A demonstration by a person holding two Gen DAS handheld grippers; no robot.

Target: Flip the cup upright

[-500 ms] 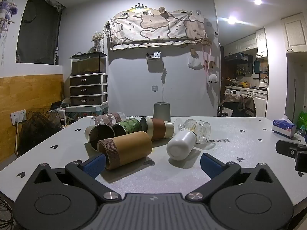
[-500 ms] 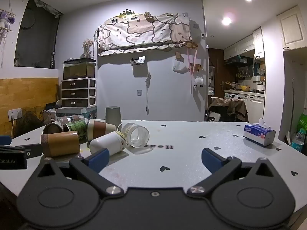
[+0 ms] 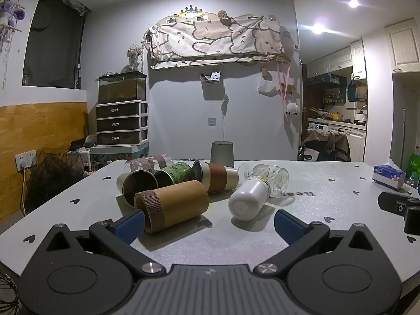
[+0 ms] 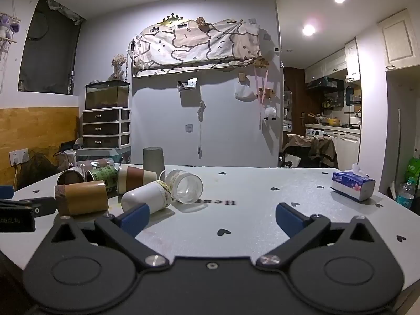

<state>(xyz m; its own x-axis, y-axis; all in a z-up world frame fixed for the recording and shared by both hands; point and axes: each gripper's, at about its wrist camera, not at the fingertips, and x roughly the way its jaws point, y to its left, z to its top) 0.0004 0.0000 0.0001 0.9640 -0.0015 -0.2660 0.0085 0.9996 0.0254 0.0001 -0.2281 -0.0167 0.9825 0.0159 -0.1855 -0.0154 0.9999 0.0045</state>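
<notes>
I have both tools low over the near edge of the tabletop [image 3: 328, 191], and neither has anything in it: the left tool [image 3: 208, 221] has its blue pads spread wide apart, and the right tool [image 4: 211, 218] is just as wide, with only bare surface between its pads. Nothing is gripped, so I judge this as the approach step, with a cup not yet chosen. Nearest my left tool lies the tan cup [image 3: 174, 206] on its side, its ribbed brown band almost at my left pad [image 3: 130, 225]; just to its right the white cup [image 3: 249, 199] also lies on its side, its base toward me. Behind these, toward the middle of the tabletop, more cups lie tumbled together: a clear glass one [image 3: 273, 179], a brown-banded one [image 3: 215, 177] and a green can [image 3: 174, 174]. A grey cup [image 3: 221, 153] stands mouth down at the far edge. A tissue box [image 4: 351, 185] sits near the right edge. Next I would centre the left tool on the tan cup's body, close across it, lift and rotate it mouth up, keeping clear of its neighbours.
</notes>
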